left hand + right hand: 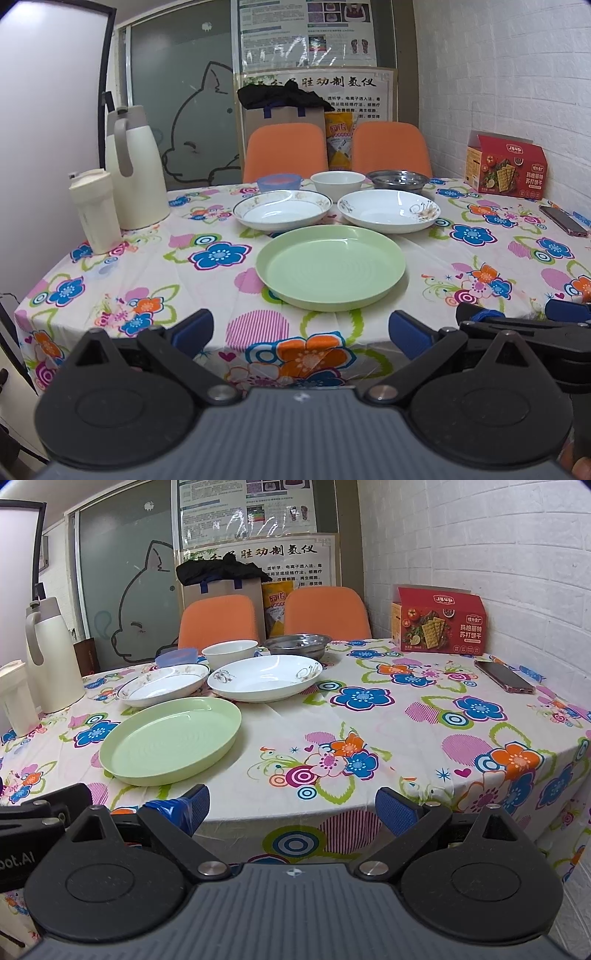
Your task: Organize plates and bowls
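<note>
A pale green plate [330, 267] [171, 740] lies nearest me on the flowered table. Behind it sit two white patterned plates, one on the left [282, 209] [164, 685] and one on the right [388, 210] [264, 677]. Farther back stand a blue bowl [279, 181] [176, 656], a white bowl [337, 182] [229, 651] and a steel bowl [399, 179] [298, 643]. My left gripper [301, 330] hangs open before the table's near edge, facing the green plate. My right gripper [291, 808] is open too, to the right of that plate, empty.
A cream thermos jug [135, 168] [51, 653] and a cream cup [95, 210] [14, 698] stand at the left. A red cracker box [504, 166] [439, 619] and a phone [563, 220] [504, 676] lie at the right. Two orange chairs [284, 149] [327, 609] stand behind the table.
</note>
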Action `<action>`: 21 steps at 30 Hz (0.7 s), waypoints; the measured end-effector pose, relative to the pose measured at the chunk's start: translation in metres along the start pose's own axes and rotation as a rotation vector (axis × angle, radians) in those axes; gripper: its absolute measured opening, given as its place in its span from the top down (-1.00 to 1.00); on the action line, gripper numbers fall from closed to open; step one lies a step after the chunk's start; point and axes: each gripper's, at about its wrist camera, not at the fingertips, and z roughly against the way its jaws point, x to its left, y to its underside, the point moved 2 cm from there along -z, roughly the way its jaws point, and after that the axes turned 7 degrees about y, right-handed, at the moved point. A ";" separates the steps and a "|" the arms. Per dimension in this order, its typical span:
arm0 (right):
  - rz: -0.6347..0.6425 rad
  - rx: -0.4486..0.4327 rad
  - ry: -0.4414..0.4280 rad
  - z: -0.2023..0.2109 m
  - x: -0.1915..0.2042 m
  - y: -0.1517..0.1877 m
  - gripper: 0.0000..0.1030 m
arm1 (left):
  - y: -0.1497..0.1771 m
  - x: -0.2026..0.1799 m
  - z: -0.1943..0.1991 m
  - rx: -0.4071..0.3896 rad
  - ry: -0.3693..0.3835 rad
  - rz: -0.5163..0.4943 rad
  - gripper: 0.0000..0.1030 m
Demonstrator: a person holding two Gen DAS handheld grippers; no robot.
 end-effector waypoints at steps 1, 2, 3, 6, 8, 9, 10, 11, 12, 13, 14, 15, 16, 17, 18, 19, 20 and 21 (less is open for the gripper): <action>0.001 0.000 0.001 0.000 0.000 0.000 -0.64 | 0.000 0.000 0.000 0.000 0.000 0.001 -0.96; 0.002 -0.001 0.003 0.000 0.000 0.000 -0.64 | 0.001 0.000 -0.001 0.001 0.000 0.001 -0.96; 0.003 -0.001 0.005 0.000 0.000 0.000 -0.64 | 0.001 0.000 -0.001 0.002 0.001 0.000 -0.96; 0.000 0.001 0.009 -0.001 -0.003 0.000 -0.64 | 0.001 0.000 -0.004 0.012 0.003 0.002 -0.96; -0.006 0.003 0.017 -0.003 -0.005 -0.001 -0.64 | 0.002 -0.001 -0.007 0.018 0.006 -0.005 -0.96; -0.009 0.010 0.021 -0.004 -0.006 -0.001 -0.64 | 0.002 -0.001 -0.009 0.021 0.005 -0.008 -0.96; -0.015 0.011 0.022 -0.006 -0.008 -0.002 -0.64 | 0.003 -0.002 -0.011 0.024 0.005 -0.011 -0.96; -0.021 0.008 0.027 -0.007 -0.010 -0.002 -0.63 | 0.003 -0.001 -0.014 0.030 0.006 -0.013 -0.96; -0.023 0.006 0.038 -0.009 -0.011 -0.003 -0.63 | 0.003 0.000 -0.017 0.038 0.006 -0.012 -0.96; -0.024 0.006 0.051 -0.010 -0.013 -0.004 -0.63 | 0.003 0.001 -0.021 0.046 0.005 -0.009 -0.96; -0.026 0.006 0.063 -0.013 -0.014 -0.004 -0.63 | 0.003 0.003 -0.025 0.054 0.003 -0.005 -0.96; -0.028 0.008 0.072 -0.015 -0.016 -0.005 -0.63 | 0.003 0.004 -0.028 0.059 0.001 -0.002 -0.96; -0.032 0.012 0.076 -0.017 -0.017 -0.004 -0.63 | 0.003 0.006 -0.031 0.064 -0.002 0.002 -0.96; -0.034 0.018 0.079 -0.019 -0.018 -0.004 -0.63 | 0.002 0.007 -0.034 0.069 -0.005 0.006 -0.96; -0.035 0.024 0.080 -0.021 -0.019 -0.003 -0.63 | 0.002 0.008 -0.038 0.075 -0.008 0.009 -0.96; -0.035 0.031 0.081 -0.024 -0.019 -0.003 -0.63 | 0.002 0.009 -0.041 0.082 -0.008 0.013 -0.96; -0.035 0.036 0.081 -0.026 -0.019 -0.003 -0.63 | 0.002 0.010 -0.043 0.088 -0.007 0.015 -0.96; -0.036 0.041 0.081 -0.029 -0.019 -0.002 -0.63 | 0.002 0.011 -0.046 0.096 -0.007 0.015 -0.96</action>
